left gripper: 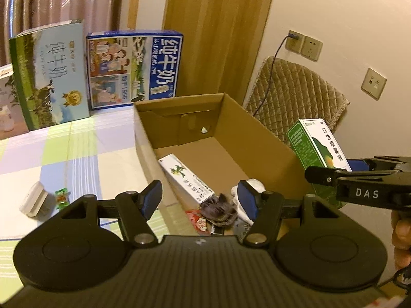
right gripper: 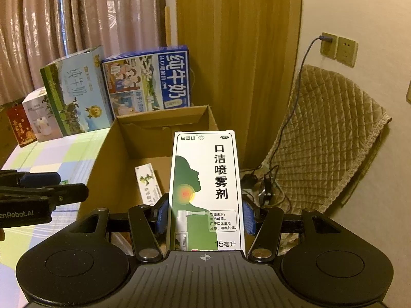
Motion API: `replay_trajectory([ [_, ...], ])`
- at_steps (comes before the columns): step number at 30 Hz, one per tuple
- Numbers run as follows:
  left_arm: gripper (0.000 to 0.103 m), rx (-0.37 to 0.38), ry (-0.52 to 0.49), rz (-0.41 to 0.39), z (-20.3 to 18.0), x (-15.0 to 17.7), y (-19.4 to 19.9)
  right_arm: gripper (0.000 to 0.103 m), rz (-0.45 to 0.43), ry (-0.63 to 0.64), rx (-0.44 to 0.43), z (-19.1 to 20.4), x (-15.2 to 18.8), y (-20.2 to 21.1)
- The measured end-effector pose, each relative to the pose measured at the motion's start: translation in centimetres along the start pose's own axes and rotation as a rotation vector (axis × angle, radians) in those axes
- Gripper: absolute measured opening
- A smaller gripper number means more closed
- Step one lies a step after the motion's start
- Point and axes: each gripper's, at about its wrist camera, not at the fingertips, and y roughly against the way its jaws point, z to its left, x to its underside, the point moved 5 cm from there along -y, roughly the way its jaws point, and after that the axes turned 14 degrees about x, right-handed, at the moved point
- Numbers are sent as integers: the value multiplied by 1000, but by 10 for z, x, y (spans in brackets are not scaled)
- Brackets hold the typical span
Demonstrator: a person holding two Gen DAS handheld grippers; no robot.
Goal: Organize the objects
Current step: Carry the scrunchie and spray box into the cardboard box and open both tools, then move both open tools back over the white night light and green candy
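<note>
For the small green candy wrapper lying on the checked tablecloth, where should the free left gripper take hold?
Grip the small green candy wrapper across its narrow middle, from above. It lies flat on the checked tablecloth, so only a top-down pinch fits; the left gripper is open.

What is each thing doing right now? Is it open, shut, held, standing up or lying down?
Left gripper: open, holding nothing.
Right gripper: shut on the spray box.
Spray box: held upright between the fingers.
Cardboard box: open at the top.
White carton: lying inside the cardboard box.
Blue milk case: standing on the table.
Green milk case: standing on the table.
Candy: lying on the table.
</note>
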Motion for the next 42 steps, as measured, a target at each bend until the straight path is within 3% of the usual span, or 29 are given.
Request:
replay_trajectory([
  [6,63,-12,7,-7,7,1,7,54,-9,-50,-95,11,-6,-11],
  [7,65,-17,8,-8,9,2,8,68,-13,-55,-105,12,-8,-14],
  [9,66,-27,10,-8,13,3,11,79,-16,-74,-90,11,-9,-15],
  [20,69,-82,16,2,36,11,31,80,-6,-48,-85,13,-6,-1],
  [32,70,-112,27,5,54,22,52,91,-57,36,-109,48,-12,27],
  [36,73,-131,35,7,66,27,62,101,-64,47,-113,61,-13,31],
  [42,80,-156,50,3,86,36,81,101,-71,74,-132,85,-14,34],
])
